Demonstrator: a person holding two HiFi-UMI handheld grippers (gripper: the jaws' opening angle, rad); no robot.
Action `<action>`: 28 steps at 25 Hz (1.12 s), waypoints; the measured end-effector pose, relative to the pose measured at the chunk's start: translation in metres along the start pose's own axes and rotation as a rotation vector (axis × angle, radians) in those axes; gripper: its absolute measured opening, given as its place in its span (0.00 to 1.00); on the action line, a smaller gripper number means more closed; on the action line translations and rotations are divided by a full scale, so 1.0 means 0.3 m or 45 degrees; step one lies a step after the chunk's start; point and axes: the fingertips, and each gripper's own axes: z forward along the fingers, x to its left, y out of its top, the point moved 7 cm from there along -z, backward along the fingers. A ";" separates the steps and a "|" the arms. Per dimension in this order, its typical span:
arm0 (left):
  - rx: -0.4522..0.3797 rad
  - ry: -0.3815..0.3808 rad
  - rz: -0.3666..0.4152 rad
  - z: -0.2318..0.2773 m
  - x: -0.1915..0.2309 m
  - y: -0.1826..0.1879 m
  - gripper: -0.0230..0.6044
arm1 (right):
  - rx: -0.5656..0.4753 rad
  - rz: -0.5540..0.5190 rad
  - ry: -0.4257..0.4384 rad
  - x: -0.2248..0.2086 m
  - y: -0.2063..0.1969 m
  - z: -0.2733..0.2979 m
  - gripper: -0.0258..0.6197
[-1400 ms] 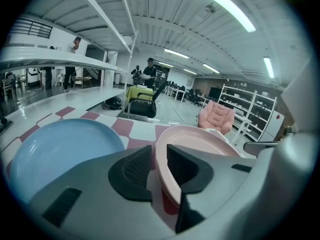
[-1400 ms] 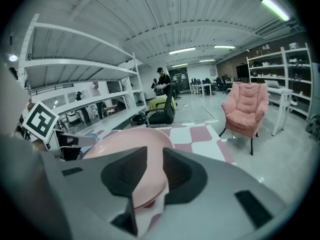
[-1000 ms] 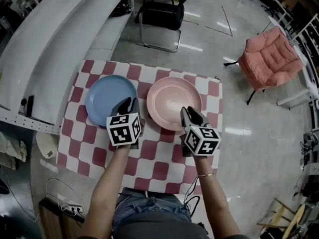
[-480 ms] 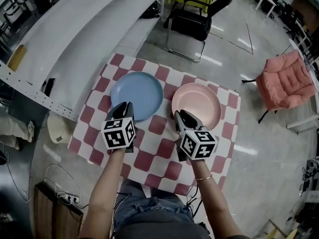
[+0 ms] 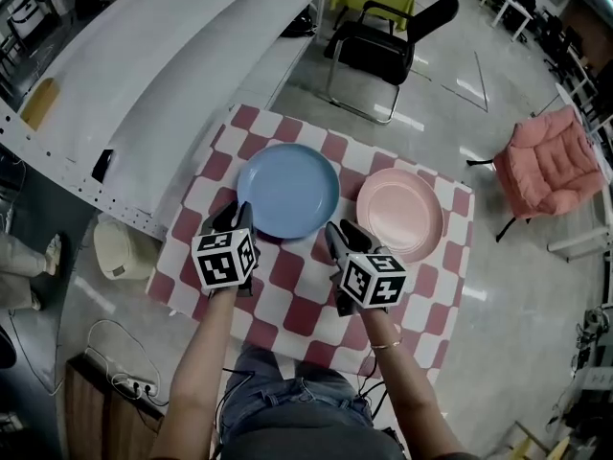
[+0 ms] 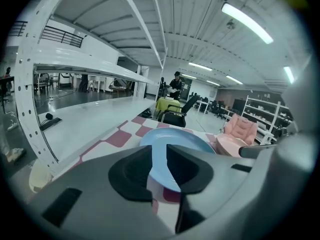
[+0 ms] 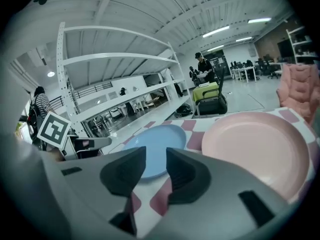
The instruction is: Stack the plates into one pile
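Note:
A blue plate (image 5: pixel 287 190) and a pink plate (image 5: pixel 399 214) lie side by side on the red-and-white checked table (image 5: pixel 287 276), blue on the left. My left gripper (image 5: pixel 239 215) hovers at the blue plate's near left rim. In the left gripper view the blue plate (image 6: pixel 175 136) shows just past the jaws. My right gripper (image 5: pixel 334 230) is at the blue plate's near right rim, in front of the gap between the plates. The right gripper view has the blue plate (image 7: pixel 155 144) ahead and the pink plate (image 7: pixel 255 146) to the right. Both pairs of jaws have just been opening; nothing is between them.
A long white shelf unit (image 5: pixel 144 94) runs along the table's left side. A black chair (image 5: pixel 383 41) stands beyond the far edge and a pink armchair (image 5: pixel 551 166) to the right. A beige object (image 5: pixel 120 252) and cables lie on the floor at left.
Both grippers have shifted left across the table: the right one from the pink plate's near rim to the blue plate's right side, the left one to the blue plate's left side.

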 end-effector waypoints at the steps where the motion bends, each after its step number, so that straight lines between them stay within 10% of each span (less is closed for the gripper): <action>1: 0.009 -0.008 0.004 0.009 0.022 0.004 0.20 | 0.004 0.016 -0.016 0.009 -0.004 0.017 0.23; 28: 0.274 -0.353 0.050 0.404 0.243 0.064 0.24 | 0.101 0.326 -0.543 -0.018 -0.092 0.270 0.41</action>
